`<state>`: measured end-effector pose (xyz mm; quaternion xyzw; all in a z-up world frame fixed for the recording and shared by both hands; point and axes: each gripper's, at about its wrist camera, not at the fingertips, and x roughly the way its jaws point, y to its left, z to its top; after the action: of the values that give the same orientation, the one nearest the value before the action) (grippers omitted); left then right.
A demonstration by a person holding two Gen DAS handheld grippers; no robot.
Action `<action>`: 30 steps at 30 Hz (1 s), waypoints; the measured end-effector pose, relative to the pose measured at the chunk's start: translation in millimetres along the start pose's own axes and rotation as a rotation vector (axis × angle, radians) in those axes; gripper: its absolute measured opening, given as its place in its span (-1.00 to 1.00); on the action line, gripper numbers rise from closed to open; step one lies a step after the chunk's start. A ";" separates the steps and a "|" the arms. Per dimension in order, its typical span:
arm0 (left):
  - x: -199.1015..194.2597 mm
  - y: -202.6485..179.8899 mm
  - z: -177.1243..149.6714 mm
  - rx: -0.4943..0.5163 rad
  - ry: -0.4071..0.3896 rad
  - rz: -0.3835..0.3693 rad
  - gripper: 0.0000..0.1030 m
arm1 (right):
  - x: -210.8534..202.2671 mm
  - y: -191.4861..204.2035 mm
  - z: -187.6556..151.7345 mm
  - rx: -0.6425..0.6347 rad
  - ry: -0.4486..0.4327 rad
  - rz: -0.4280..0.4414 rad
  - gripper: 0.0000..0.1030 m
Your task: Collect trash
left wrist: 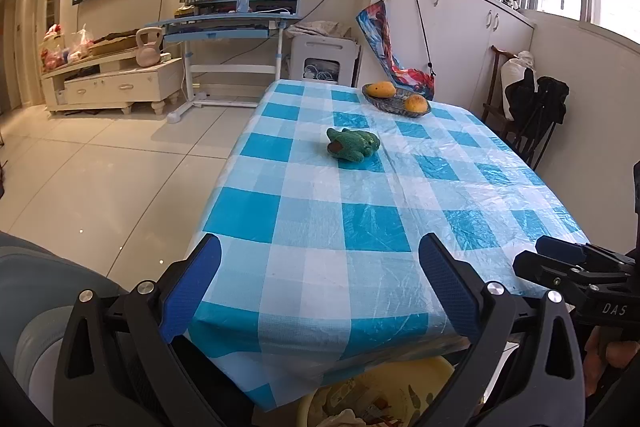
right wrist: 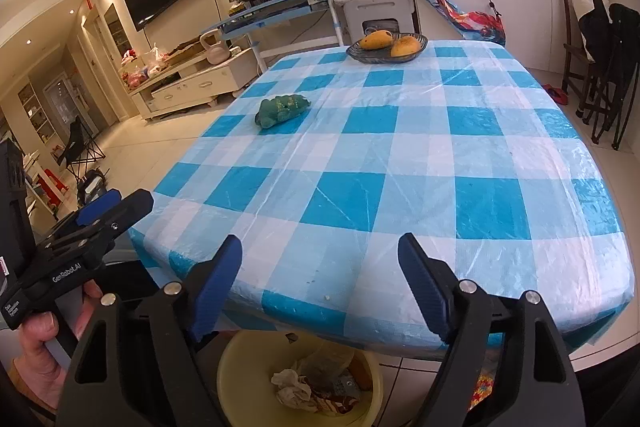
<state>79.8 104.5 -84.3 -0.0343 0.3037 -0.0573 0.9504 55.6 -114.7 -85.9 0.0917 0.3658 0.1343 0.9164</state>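
Crumpled trash (right wrist: pixel 298 385) lies inside a yellow bin (right wrist: pixel 236 359) on the floor just under the near edge of the table (right wrist: pixel 400 155) with its blue checked cloth. Above it the right gripper (right wrist: pixel 320 283) hangs with jaws wide apart and empty; the left gripper (left wrist: pixel 320 287) beside it is likewise spread, holding nothing. Farther out, a green plush toy (right wrist: pixel 282 109) sits left of centre, and a bowl (right wrist: pixel 384 54) of mangoes (right wrist: pixel 376 39) at the far end.

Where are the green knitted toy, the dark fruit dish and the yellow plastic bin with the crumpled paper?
Green knitted toy (right wrist: pixel 282 109): right wrist view, middle of its body.
Dark fruit dish (right wrist: pixel 356 53): right wrist view, its near-left rim.
Yellow plastic bin (right wrist: pixel 240 359): right wrist view, its inner left wall.
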 end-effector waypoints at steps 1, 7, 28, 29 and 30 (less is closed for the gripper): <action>0.3 -0.2 0.0 0.000 0.001 0.000 0.86 | 0.1 0.7 0.0 -0.003 0.000 0.002 0.51; 0.6 -0.5 -0.2 0.000 0.001 0.001 0.86 | 0.9 2.1 0.3 -0.005 0.000 0.005 0.53; 1.8 -1.0 -0.5 0.000 0.005 0.003 0.86 | 0.6 2.4 0.1 -0.006 -0.001 0.004 0.56; 2.5 -1.3 -1.0 0.001 0.005 0.003 0.86 | 0.7 2.4 0.1 -0.005 -0.001 0.004 0.57; 2.8 -1.6 -1.4 0.002 0.006 0.004 0.86 | 0.3 2.8 0.3 -0.005 -0.001 0.004 0.56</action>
<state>81.1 102.5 -86.8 -0.0327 0.3065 -0.0558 0.9497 55.5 -112.0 -85.1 0.0901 0.3646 0.1372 0.9166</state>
